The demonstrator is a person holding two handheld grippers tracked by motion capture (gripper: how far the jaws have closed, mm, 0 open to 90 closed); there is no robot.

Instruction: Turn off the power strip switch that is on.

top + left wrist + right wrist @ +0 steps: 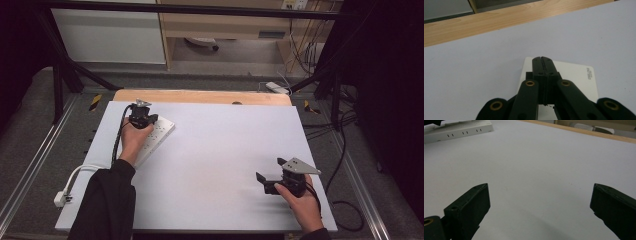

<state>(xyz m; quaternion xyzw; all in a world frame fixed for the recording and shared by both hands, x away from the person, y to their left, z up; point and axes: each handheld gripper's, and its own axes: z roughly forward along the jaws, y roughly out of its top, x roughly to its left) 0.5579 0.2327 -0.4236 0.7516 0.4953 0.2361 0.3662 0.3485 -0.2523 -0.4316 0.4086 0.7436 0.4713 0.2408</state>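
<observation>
A white power strip (pixel 159 133) lies at the left of the white table top (pixel 225 140), its cord running off the left edge to a white plug (pixel 61 198). My left gripper (pixel 144 116) is over the strip, held by the person's left hand. In the left gripper view its jaws are pressed together with nothing between them, the tips (pixel 541 59) above the far end of the power strip (pixel 579 75). My right gripper (pixel 270 171) rests low near the table's front right, open. In the right gripper view it (pixel 540 195) stands wide over bare table, with the power strip (pixel 459 131) far off.
A wooden strip (pixel 200 96) borders the table's far edge. Black cables (pixel 345 200) trail on the floor to the right. A metal frame rail (pixel 30 170) runs along the left. A cabinet (pixel 220 25) and a wheeled base stand beyond the table.
</observation>
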